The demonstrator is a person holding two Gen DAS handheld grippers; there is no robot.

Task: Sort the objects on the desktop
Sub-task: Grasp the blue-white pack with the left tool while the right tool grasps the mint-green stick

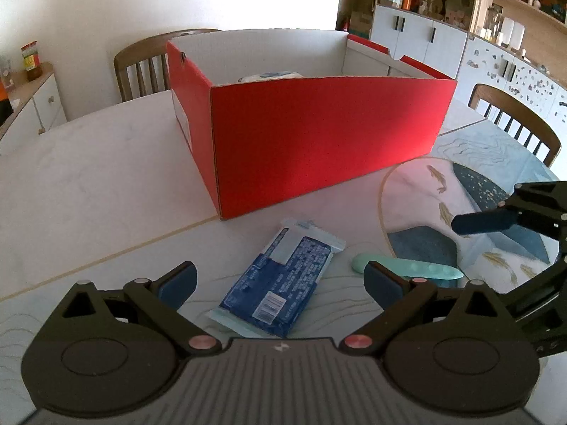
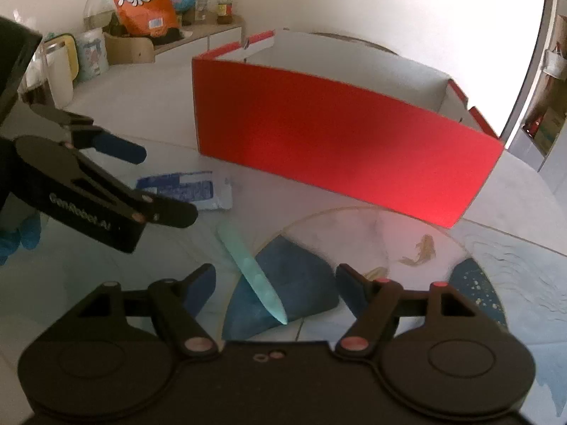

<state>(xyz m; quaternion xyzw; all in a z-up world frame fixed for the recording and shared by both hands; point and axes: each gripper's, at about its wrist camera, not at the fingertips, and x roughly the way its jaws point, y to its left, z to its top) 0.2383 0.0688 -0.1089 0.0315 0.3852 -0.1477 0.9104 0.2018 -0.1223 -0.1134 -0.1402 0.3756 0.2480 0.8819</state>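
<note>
Both tools gaping, empty — left tool [image 1: 280,279] over blue packet [image 1: 280,283], right tool [image 2: 276,283] over blurred mint stick [image 2: 251,269].

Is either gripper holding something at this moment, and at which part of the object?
Nothing is held. The left gripper is open above the blue packet, and the right gripper is open above the mint-green tool; both objects lie on the table.

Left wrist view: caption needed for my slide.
Open left hand-held gripper over a blue packet, mint tool beside it, red box behind.
</note>
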